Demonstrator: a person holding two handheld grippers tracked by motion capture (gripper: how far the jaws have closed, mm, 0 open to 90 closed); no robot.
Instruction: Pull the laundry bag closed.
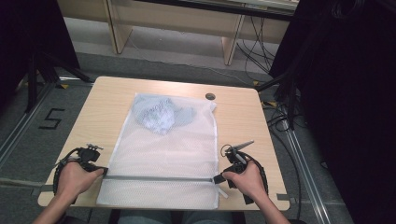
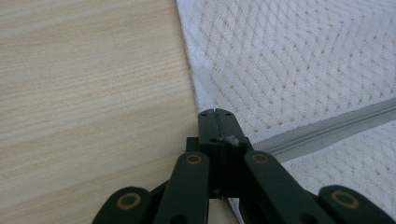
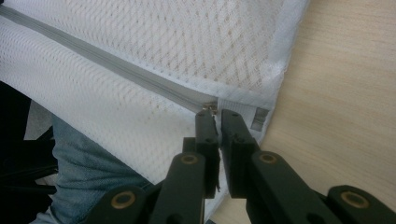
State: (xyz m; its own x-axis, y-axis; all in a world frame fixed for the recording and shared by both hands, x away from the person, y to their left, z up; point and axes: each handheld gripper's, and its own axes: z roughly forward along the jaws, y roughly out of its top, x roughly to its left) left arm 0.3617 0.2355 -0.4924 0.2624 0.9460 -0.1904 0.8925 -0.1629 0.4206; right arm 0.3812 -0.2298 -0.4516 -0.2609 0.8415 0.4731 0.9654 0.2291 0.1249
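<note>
A white mesh laundry bag (image 1: 168, 144) lies flat on the wooden table (image 1: 102, 107), with a grey-blue garment (image 1: 161, 114) bunched inside its far end. A grey zipper (image 1: 159, 178) runs across the bag near the front edge. My left gripper (image 1: 103, 171) sits at the zipper's left end. In the left gripper view it (image 2: 215, 114) is shut on the bag's edge where the zipper (image 2: 327, 130) ends. My right gripper (image 1: 217, 178) is at the zipper's right end. In the right gripper view it (image 3: 217, 114) is shut on the small metal zipper pull (image 3: 208, 108).
A small dark round disc (image 1: 210, 96) lies on the table just beyond the bag's far right corner. The bag's near flap hangs over the front edge above the person's jeans (image 3: 79, 158). Black stands and cables (image 1: 285, 112) crowd the floor at the right.
</note>
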